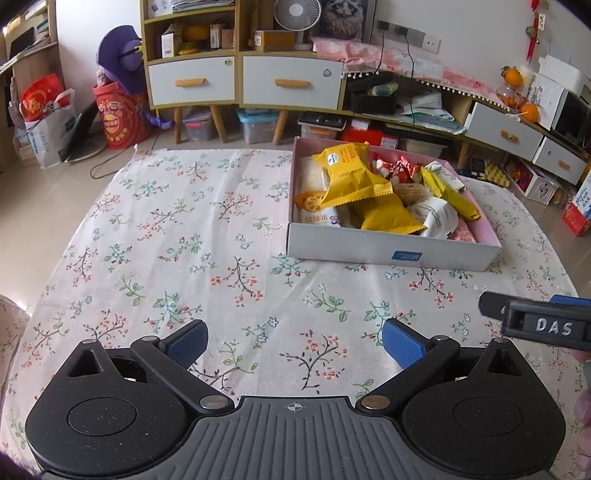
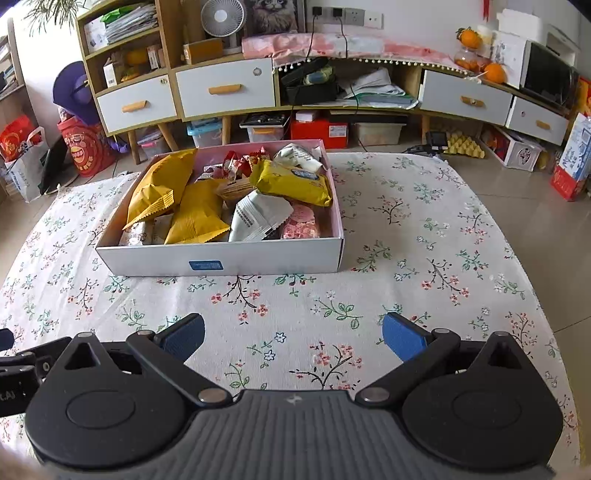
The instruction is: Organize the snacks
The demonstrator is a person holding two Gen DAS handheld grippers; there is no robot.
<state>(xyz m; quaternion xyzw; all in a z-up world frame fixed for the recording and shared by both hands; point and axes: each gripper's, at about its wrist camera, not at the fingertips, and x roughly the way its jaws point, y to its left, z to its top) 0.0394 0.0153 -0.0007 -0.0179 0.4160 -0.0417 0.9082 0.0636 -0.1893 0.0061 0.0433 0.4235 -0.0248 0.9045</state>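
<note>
A white cardboard box [image 1: 388, 253] [image 2: 221, 264] with a pink inside stands on the floral tablecloth. It holds several snack packets: yellow bags [image 1: 351, 173] [image 2: 199, 218], white packets [image 2: 258, 218], red sweets [image 1: 399, 170] [image 2: 243, 162]. My left gripper [image 1: 293, 341] is open and empty, over bare cloth, in front and to the left of the box. My right gripper [image 2: 293, 338] is open and empty, over the cloth in front of the box. The right gripper's side also shows in the left wrist view [image 1: 535, 325].
The table [image 2: 424, 240] is covered by a white cloth with a flower print. Behind it stand wooden cabinets with white drawers [image 2: 225, 92], a fan [image 2: 221, 18], storage bins on the floor [image 2: 266, 127] and bags at the left [image 1: 48, 122].
</note>
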